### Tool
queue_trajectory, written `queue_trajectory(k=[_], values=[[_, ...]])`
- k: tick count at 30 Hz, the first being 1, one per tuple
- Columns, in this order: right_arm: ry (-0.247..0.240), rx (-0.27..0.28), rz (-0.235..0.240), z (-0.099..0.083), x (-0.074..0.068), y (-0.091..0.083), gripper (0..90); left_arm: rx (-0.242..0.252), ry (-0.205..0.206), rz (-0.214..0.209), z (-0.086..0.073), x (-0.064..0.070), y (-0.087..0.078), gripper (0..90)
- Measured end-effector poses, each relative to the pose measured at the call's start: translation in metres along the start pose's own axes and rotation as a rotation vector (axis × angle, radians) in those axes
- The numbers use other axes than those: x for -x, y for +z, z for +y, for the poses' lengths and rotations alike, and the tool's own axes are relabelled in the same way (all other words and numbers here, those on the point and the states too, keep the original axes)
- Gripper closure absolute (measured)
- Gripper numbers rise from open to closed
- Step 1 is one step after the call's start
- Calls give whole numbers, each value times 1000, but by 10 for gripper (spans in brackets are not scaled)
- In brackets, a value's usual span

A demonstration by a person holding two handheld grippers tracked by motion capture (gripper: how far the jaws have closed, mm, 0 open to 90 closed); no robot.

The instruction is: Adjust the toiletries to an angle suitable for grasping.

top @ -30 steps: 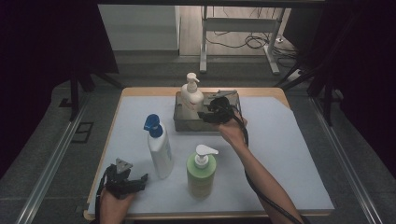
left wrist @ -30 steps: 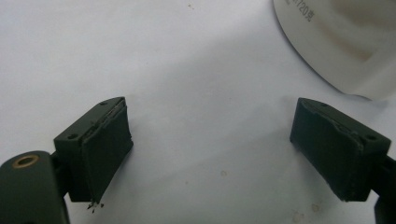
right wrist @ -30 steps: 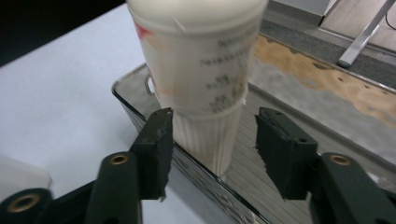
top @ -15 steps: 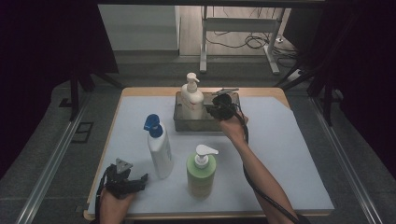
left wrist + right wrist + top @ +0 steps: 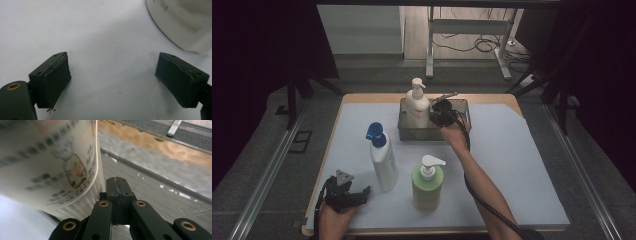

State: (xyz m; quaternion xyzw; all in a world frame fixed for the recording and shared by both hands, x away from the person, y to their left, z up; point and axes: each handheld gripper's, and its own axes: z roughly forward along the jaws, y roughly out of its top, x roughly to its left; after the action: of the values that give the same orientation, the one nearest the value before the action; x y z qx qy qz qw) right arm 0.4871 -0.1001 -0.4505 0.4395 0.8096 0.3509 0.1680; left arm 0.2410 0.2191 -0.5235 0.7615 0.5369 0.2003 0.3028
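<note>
Standing in grey bin (image 5: pixel 462 106): cream pump bottle (image 5: pixel 417 106)

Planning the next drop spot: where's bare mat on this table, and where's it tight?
Free: the mat's right side, from the right forearm to the table edge, and the far-left strip beside the grey bin. Tight: front centre, where the blue-capped bottle and green bottle stand close, and the bin, holding the white pump bottle beside the shut right gripper.
</note>
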Motion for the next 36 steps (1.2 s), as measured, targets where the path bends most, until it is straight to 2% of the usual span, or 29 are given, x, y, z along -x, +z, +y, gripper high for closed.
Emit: queue_trajectory(k=[10,17,36], values=[[29,-31,11,-3,-1,7,893,-1,0,0,0,0,0,121],[21,-40,14,-2,-6,10,893,-1,0,0,0,0,0,121],[-14,-40,58,1,-25,16,893,-1,0,0,0,0,0,121]])
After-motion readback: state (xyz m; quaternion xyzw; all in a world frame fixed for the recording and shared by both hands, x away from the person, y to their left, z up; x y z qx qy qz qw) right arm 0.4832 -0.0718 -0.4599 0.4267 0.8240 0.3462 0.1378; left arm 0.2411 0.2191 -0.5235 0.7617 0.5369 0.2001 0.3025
